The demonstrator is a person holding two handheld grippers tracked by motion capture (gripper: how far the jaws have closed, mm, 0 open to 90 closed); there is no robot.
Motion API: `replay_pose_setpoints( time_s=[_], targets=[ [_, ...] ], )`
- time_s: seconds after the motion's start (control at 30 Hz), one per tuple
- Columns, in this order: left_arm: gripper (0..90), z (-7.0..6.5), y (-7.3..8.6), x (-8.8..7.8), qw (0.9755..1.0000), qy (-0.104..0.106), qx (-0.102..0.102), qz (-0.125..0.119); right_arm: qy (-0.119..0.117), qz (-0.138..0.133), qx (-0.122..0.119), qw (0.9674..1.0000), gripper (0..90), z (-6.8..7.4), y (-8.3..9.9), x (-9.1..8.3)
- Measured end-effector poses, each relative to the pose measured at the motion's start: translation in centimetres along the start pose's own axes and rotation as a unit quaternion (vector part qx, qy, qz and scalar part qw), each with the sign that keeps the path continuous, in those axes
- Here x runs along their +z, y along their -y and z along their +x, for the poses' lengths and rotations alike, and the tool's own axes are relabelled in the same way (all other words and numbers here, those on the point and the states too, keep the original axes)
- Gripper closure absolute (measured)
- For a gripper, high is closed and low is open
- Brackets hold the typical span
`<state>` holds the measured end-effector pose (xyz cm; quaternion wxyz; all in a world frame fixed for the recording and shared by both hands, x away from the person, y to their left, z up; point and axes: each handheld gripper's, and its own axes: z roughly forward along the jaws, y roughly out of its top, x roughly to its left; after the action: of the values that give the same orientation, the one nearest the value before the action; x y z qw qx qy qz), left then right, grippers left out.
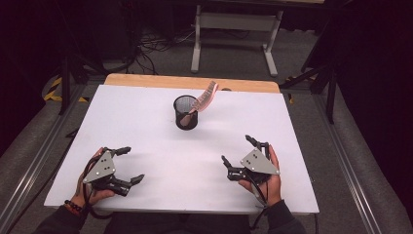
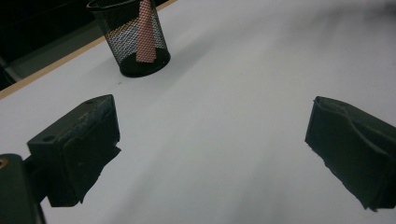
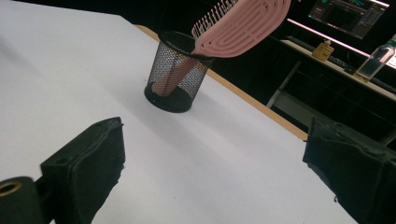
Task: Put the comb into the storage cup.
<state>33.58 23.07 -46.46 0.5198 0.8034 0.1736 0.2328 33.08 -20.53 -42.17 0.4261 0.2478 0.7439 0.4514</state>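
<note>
A black mesh cup stands upright near the far middle of the white table top. A pink hairbrush stands in it handle down, its head leaning out to the right over the rim. My left gripper rests open at the near left, nothing between its jaws. My right gripper is open at the near right, also empty. In the left gripper view the cup shows the brush handle through its mesh. In the right gripper view the cup and brush head lie ahead.
The white top lies on a wooden table whose edge shows at the far side. A white desk frame and cables lie on the floor beyond. Metal rails run along both sides of the table.
</note>
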Motion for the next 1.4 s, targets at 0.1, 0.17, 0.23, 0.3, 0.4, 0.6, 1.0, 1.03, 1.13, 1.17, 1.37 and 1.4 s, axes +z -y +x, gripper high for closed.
replay_pose_setpoints(
  time_s=[0.1,0.17,0.23,0.3,0.4,0.6,1.0,1.03,1.13,1.17,1.37,1.4],
  targets=[
    [3.7,0.0,0.0,0.0,1.0000,0.000,0.000,-0.001,0.000,0.002,-0.003,1.0000,5.6,-0.1,0.6,-0.3],
    [3.7,0.0,0.0,-0.1,1.0000,0.001,0.000,0.000,-0.003,0.003,0.000,1.0000,5.3,-0.3,0.8,-0.4],
    [3.7,0.0,0.0,-0.1,1.0000,0.000,-0.001,-0.001,0.000,0.005,0.002,1.0000,5.3,-0.4,1.2,-0.5],
    [3.7,0.0,0.0,-0.1,1.0000,0.000,-0.001,-0.001,0.003,0.009,0.005,0.9999,5.2,-0.6,1.6,-0.8],
    [3.7,0.0,0.0,0.0,1.0000,0.000,-0.002,-0.002,0.008,0.013,0.010,0.9998,5.3,-0.9,2.2,-1.1],
    [3.7,0.0,0.0,0.0,1.0000,-0.001,-0.003,-0.003,0.017,0.025,0.022,0.9993,5.2,-1.5,3.5,-1.8],
    [3.7,0.3,0.1,-0.5,0.9998,-0.009,-0.015,-0.008,0.025,0.057,0.063,0.9961,4.2,-2.3,6.4,-2.6],
    [3.6,0.3,0.1,-0.5,0.9998,-0.009,-0.015,-0.008,0.025,0.054,0.066,0.9960,4.2,-2.3,6.4,-2.7],
    [3.6,0.3,0.1,-0.5,0.9998,-0.011,-0.017,-0.007,0.020,0.050,0.066,0.9963,4.2,-2.2,6.4,-2.6],
    [3.6,0.3,0.1,-0.4,0.9998,-0.011,-0.016,-0.007,0.020,0.050,0.063,0.9966,4.2,-2.1,6.3,-2.5],
    [3.6,-0.1,-0.1,-0.4,0.9999,-0.010,-0.010,-0.006,0.007,0.040,0.060,0.9974,4.3,-1.6,5.9,-2.6],
    [3.6,-0.1,-0.1,-0.3,0.9999,-0.009,-0.011,-0.005,0.004,0.037,0.057,0.9977,4.5,-1.5,5.7,-2.7]
  ],
)
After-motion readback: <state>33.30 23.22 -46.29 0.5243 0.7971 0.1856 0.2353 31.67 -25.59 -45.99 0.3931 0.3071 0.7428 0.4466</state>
